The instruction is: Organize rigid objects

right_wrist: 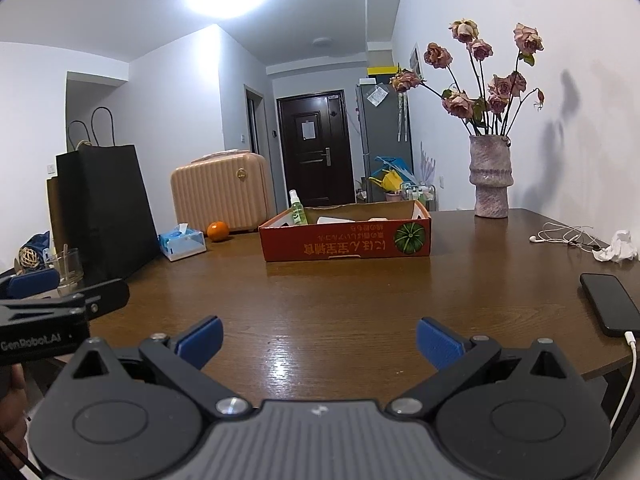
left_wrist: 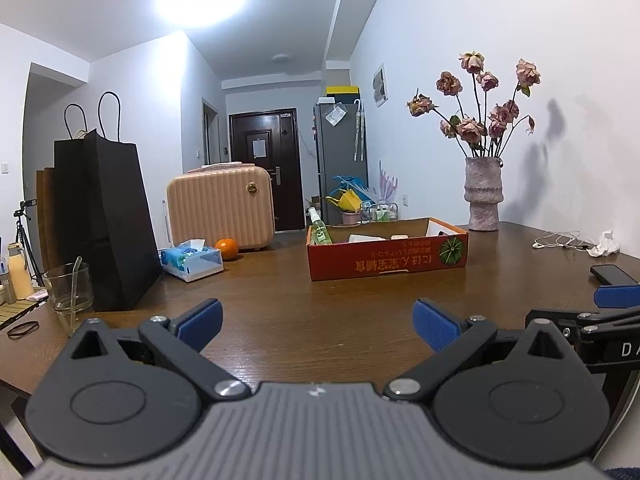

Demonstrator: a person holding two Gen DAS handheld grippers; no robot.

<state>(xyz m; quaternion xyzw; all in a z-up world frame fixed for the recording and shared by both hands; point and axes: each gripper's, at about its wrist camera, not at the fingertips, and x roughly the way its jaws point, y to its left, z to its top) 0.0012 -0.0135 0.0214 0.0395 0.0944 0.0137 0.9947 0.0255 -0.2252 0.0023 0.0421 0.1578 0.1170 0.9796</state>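
At centre frame on a brown wooden table (left_wrist: 280,288), a red cardboard box (left_wrist: 386,258) holds a green spray bottle (left_wrist: 319,229) upright in its left corner beside pale items too small to identify. The left gripper (left_wrist: 318,324) and the right gripper (right_wrist: 319,340) hover low in the foreground, fingers spread wide and empty. Only the right view shows the whole black phone (right_wrist: 610,303) with its white cable at right, while only the left shows the hair tie (left_wrist: 23,329) at lower left.
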